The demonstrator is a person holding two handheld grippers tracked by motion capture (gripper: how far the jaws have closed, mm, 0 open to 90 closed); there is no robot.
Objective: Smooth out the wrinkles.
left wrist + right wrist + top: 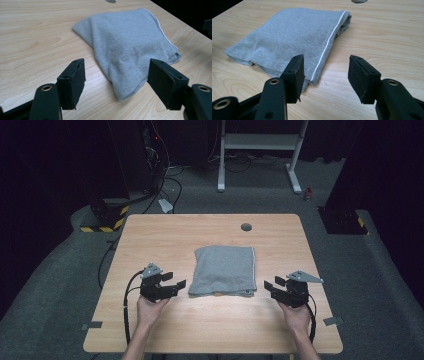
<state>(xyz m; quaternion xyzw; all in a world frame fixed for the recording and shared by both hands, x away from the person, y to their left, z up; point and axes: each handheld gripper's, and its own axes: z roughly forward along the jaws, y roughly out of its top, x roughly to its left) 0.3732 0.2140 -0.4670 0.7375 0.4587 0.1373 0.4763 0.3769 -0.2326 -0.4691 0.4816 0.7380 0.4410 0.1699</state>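
Folded grey cloth [223,270], flat at mid tabletop [150,235], between my left gripper [172,283] and right gripper [272,285], both jaws wide open and empty: I judge each near corner best approached low, pinching all layers together.

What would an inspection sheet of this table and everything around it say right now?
Surface: wooden table, light grain, with a round grey cap near its far edge.
Job's things: folded grey cloth lying flat mid-table, white trim on one edge.
Clutter: nothing seen on the table.
Grippers: left gripper and right gripper both open, each beside the cloth and apart from it, holding nothing.
Cables: a black cable trails from the left gripper; more lie on the floor behind.
Surroundings: grey carpet, white stand, hazard-striped bases, dark room.
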